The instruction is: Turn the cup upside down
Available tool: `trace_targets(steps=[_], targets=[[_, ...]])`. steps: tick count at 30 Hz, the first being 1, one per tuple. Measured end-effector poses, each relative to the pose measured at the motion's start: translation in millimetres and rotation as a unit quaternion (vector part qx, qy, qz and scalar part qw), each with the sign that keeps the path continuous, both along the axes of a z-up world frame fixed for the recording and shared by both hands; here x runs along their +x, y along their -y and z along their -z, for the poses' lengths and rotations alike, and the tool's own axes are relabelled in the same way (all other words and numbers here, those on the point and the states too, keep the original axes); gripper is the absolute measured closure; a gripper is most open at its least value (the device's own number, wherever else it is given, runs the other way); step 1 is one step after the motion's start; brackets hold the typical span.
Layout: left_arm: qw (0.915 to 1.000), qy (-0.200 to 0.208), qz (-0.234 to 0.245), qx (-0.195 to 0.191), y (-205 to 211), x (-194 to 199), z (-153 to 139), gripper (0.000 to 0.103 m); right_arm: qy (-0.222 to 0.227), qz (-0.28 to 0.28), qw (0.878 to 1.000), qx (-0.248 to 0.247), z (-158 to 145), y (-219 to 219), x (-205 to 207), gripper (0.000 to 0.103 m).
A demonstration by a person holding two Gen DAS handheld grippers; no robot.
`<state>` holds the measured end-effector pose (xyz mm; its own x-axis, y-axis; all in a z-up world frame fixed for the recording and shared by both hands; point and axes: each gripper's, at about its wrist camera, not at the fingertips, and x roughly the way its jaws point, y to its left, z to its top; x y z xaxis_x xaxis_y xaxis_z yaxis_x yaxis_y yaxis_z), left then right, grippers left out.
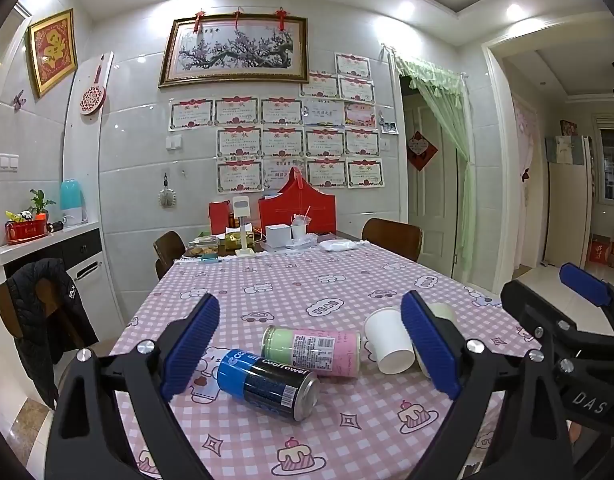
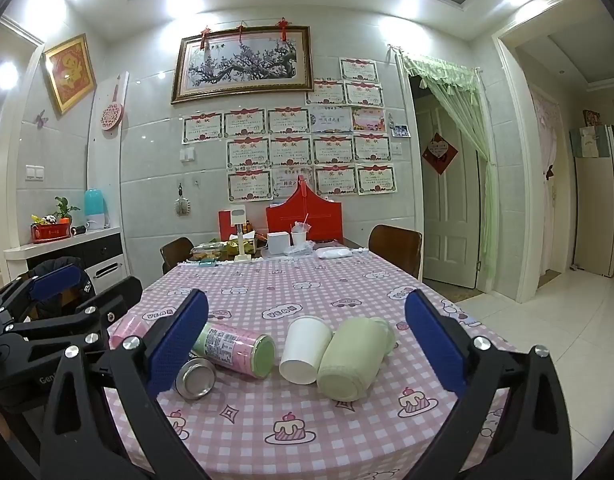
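Observation:
A white paper cup [image 1: 388,340] lies on its side on the pink checked tablecloth [image 1: 307,280]; it also shows in the right wrist view [image 2: 305,349]. A pale green cup [image 2: 353,360] lies on its side right of it, mostly hidden behind my left gripper's right finger in the left wrist view [image 1: 443,312]. My left gripper [image 1: 309,352] is open and empty, above the cans. My right gripper [image 2: 307,352] is open and empty, with both cups between its fingers; it also shows at the right edge of the left wrist view [image 1: 547,304].
A blue and black can [image 1: 269,385] and a pink and green can [image 1: 311,350] lie on their sides left of the cups. Boxes, a red bag [image 1: 297,210] and clutter stand at the table's far end. Chairs [image 1: 393,238] line the table; a counter [image 1: 43,240] stands at left.

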<state>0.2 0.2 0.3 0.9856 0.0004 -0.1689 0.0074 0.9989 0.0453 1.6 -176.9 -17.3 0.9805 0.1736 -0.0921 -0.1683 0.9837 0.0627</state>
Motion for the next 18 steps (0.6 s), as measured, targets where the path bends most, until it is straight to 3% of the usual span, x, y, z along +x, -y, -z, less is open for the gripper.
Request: trace_targets(steps=[18], targets=[[1.0000,-0.001,0.000,0.000,-0.3,0.3,-0.1,0.012,-0.002,0.001,1.000,-0.001,-0.5,0.5,0.3,0.008]])
